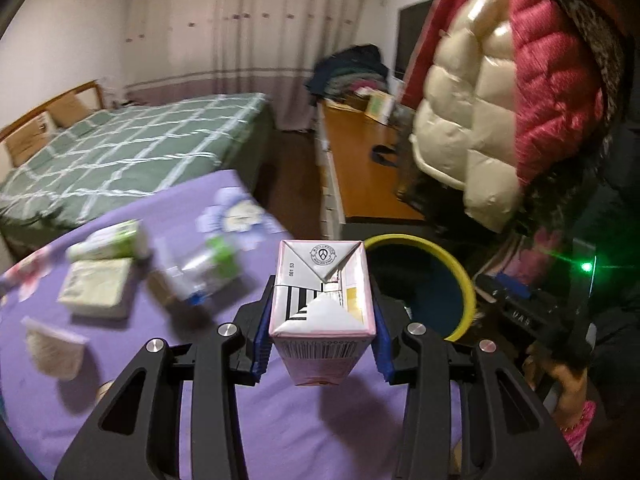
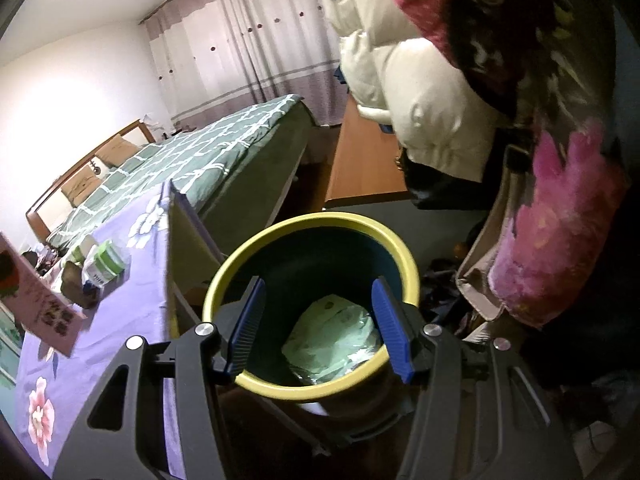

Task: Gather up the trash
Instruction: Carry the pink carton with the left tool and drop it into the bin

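My left gripper (image 1: 322, 320) is shut on a pink and white drink carton (image 1: 322, 292) and holds it above the purple tablecloth (image 1: 280, 420), just left of the yellow-rimmed trash bin (image 1: 460, 264). My right gripper (image 2: 316, 320) is open and empty, right above the bin (image 2: 224, 276). A pale green wrapper (image 2: 334, 336) lies inside the bin. More trash lies on the table: a crushed plastic bottle (image 1: 200, 268), green-white packs (image 1: 108, 240), a paper wad (image 1: 54, 348).
The table's right edge (image 2: 170, 264) runs beside the bin. A green checked bed (image 1: 120, 152) is behind the table, a wooden desk (image 1: 360, 168) to the right. Puffy jackets (image 1: 500, 100) hang above the bin. A pink card (image 2: 44, 304) lies on the table.
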Demonstrator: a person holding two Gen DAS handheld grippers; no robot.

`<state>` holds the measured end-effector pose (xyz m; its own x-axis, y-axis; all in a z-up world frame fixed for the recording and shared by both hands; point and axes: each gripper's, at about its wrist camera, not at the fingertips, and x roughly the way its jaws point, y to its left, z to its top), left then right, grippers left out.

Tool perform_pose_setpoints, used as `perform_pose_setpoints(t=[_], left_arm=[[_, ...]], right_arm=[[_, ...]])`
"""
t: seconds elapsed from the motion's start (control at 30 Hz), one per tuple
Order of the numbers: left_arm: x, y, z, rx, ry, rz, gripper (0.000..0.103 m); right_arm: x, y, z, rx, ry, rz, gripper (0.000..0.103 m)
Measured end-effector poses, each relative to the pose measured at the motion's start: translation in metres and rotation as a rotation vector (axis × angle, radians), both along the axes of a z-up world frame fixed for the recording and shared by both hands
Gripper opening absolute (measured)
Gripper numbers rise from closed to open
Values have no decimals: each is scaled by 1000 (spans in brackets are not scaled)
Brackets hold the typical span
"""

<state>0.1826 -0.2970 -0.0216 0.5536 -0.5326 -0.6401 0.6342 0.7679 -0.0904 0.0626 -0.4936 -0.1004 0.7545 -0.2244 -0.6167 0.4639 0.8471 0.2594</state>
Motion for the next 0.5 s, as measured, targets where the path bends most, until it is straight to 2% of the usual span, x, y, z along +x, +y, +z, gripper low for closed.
perform_pose_setpoints(t=[0.17,0.5], left_arm=[[13,-66,-14,11,30,-79,41],[34,-148,-49,55,95,-151,41]], right_arm=[[-2,-11,-3,-1,8,-16,53],[-1,-38,-21,34,39,-57,56]])
